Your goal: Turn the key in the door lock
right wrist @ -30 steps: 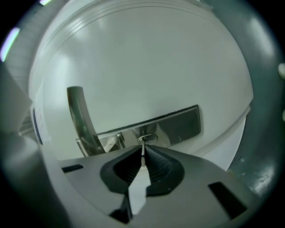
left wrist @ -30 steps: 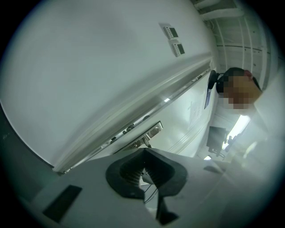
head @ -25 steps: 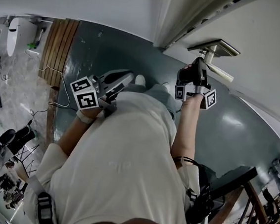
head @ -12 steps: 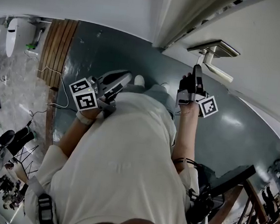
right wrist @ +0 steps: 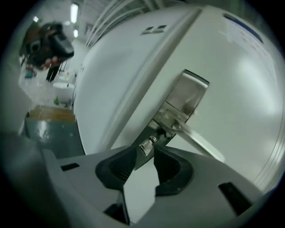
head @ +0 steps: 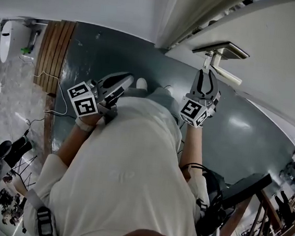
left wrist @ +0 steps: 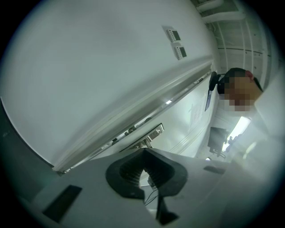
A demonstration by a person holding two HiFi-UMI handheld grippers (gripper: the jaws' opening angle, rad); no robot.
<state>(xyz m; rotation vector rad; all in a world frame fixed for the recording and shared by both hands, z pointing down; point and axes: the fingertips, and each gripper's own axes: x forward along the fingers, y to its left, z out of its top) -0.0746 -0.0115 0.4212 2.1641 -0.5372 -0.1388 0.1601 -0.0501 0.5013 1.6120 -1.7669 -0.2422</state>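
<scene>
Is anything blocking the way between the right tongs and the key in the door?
Nothing visible does. The right tongs have just been opening, and the key stands between their tips, with neither pad pressing on it.

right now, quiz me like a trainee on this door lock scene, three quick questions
1. True or false: the grey right gripper is clamped on the small silver key.
2. The jaws of the grey left gripper are: A together, empty; B wide apart; C on a key.
3. Fill in: the gripper nearest the silver lever door handle is the ___ one.
Key: 1 false: its jaws have just been opening, the key between the tips, unpinched. 2 A. 3 right.
</scene>
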